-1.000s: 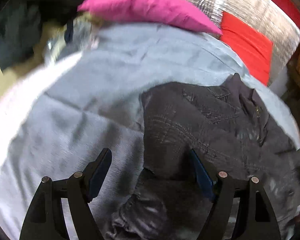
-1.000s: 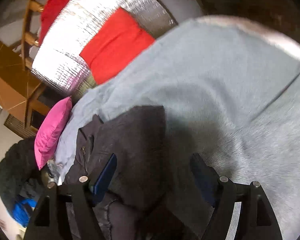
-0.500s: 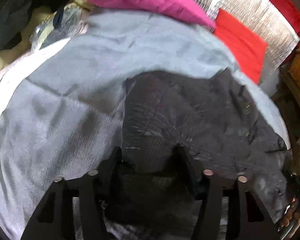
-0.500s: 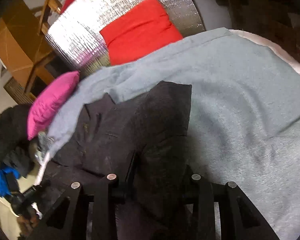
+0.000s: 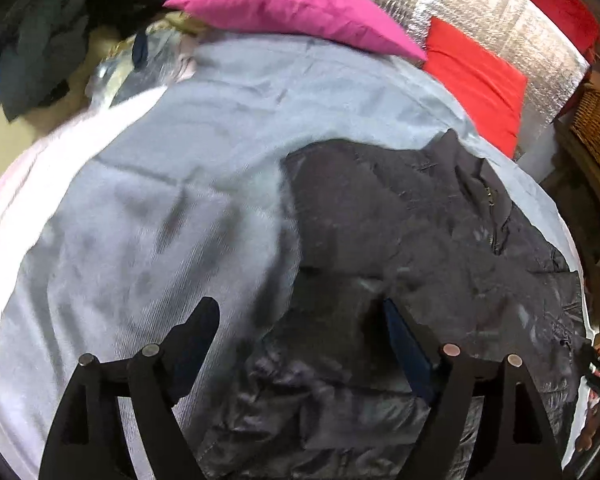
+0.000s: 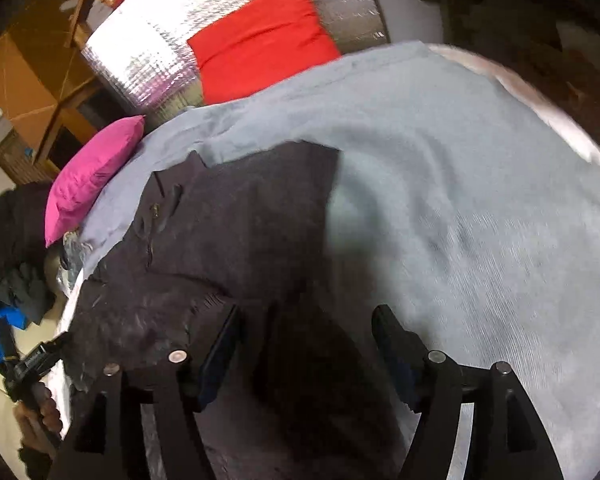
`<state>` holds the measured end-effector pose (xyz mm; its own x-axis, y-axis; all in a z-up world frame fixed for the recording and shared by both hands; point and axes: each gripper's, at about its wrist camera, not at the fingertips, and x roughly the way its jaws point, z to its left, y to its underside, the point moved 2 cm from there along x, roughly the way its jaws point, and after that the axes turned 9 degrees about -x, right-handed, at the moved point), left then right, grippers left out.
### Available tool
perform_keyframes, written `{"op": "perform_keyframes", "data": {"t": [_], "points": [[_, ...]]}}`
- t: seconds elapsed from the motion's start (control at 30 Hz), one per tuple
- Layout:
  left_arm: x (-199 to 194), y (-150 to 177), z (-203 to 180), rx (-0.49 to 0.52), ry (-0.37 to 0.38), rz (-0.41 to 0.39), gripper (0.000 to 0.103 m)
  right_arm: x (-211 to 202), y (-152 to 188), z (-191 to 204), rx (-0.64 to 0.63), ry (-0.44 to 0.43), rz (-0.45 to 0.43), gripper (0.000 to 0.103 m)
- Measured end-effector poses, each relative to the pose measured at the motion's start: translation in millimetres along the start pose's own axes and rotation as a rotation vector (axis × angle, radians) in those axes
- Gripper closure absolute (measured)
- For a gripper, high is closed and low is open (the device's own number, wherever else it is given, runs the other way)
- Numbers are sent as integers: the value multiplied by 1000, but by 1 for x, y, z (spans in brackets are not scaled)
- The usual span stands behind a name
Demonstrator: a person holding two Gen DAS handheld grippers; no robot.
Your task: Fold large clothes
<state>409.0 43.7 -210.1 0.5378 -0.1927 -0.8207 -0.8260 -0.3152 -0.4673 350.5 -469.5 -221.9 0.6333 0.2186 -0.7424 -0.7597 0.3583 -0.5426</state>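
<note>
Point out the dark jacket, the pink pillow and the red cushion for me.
dark jacket [image 5: 400,216]: left wrist view, its folded upper panel.
pink pillow [image 5: 284,4]: left wrist view, middle of its top face.
red cushion [image 6: 260,40]: right wrist view, centre of its face.

1 jacket [image 5: 412,240], 2 cushions [image 5: 292,0]

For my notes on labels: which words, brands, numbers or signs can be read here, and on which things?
None can be read in either view.
Dark jacket: only a small metal zip pull shows, no label or print.
Pink cushion, red cushion, grey blanket: plain, no text.
</note>
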Motion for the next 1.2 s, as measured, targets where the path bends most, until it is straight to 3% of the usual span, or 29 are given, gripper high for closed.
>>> {"op": "perform_keyframes", "data": {"t": [0.1, 0.17, 0.23, 0.27, 0.3, 0.4, 0.43, 0.5, 0.73, 0.93, 1.03, 1.2], "points": [[8, 1, 0, -16, 65, 43, 20, 16, 10, -7, 69, -148, 47, 27], [9, 3, -5, -17, 114, 62, 34, 19, 15, 2, 27, -140, 48, 28], [4, 4, -9, -14, 107, 43, 45, 13, 17, 15, 8, -171, 23, 31], [0, 5, -12, 5, 102, 22, 46, 5, 16, 24, -11, -201, 0, 35], [-3, 4, -15, 20, 99, 10, 47, -4, 15, 37, -76, -173, -26, 38], [2, 4, -17, 27, 71, 19, 45, -4, 18, 52, -185, -71, -35, 45], [7, 4, -15, 25, 62, 34, 38, 6, 20, 48, -181, -14, -6, 46], [18, 8, -16, 28, 46, 88, 36, 23, 26, 41, -186, 63, 50, 46], [-23, 22, -19, 87, 51, 24, 32, -26, 33, 51, -209, 79, -19, 41], [-78, 54, 13, 105, 50, -75, 25, -80, 71, 33, -126, 28, -83, 36], [-103, 78, 45, 53, 19, -132, 24, -101, 105, 20, -92, 41, -85, 35], [-115, 122, 86, -67, 8, -130, 23, -124, 159, -7, 19, 31, -94, 35]]}}
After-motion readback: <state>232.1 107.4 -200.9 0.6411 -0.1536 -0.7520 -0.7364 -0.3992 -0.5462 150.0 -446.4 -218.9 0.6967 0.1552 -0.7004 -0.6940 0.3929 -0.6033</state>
